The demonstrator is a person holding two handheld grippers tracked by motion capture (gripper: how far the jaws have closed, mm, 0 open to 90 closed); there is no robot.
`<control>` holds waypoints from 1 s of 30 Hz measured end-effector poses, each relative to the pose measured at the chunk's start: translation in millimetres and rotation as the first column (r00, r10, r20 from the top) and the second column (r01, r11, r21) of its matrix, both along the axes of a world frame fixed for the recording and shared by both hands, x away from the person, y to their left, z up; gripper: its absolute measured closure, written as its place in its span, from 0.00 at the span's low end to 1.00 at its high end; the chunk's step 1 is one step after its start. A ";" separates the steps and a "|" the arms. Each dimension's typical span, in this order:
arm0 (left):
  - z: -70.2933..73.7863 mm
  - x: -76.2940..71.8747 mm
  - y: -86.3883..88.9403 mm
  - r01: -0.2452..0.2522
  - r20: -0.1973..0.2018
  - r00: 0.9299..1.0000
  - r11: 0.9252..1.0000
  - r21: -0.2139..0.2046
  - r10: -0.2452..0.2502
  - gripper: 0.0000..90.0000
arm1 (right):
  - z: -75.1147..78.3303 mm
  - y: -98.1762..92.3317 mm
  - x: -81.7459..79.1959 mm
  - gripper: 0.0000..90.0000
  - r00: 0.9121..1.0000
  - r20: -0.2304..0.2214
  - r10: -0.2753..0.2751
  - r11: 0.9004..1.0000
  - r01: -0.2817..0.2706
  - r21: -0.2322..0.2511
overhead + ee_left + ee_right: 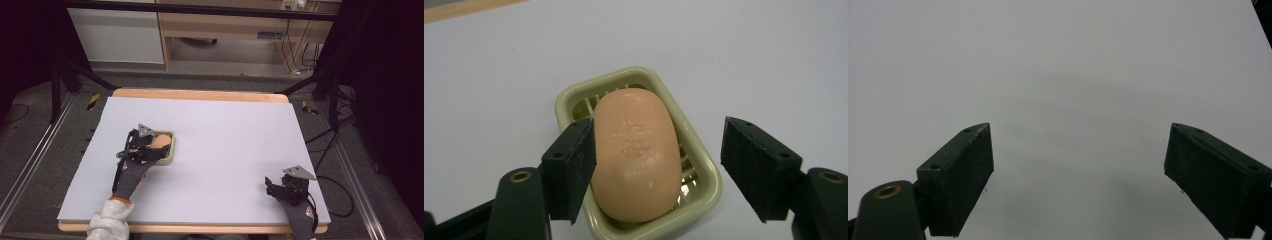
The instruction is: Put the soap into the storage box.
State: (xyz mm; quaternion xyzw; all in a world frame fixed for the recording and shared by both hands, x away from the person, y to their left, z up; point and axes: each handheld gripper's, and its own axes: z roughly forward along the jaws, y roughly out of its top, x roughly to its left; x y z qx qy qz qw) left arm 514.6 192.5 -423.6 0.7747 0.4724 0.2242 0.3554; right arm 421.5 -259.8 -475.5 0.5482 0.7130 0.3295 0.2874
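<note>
Overhead view; tool cameras close to table (225, 130)

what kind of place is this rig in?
Probably a lab or data-collection workspace, not a home: a table under a plain white sheet, ringed by dark stand legs, loose cables on grey carpet, and office cabinets behind.

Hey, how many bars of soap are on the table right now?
1. The peach soap bar lies in the pale green soap dish on the left part of the white table, between the open fingers of the left gripper.
</note>
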 end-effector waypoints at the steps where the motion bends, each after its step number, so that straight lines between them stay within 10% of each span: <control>1: 0.2 -2.1 1.5 -0.001 0.004 1.000 1.000 -0.003 0.001 0.33 | 0.0 0.0 -0.1 0.14 1.000 0.000 -0.002 1.000 0.002 0.000; 30: -26.8 -51.8 59.4 -0.076 0.030 0.997 0.997 0.025 0.076 0.28 | -2.8 -3.9 1.5 0.09 0.997 -0.005 -0.073 0.997 0.073 -0.009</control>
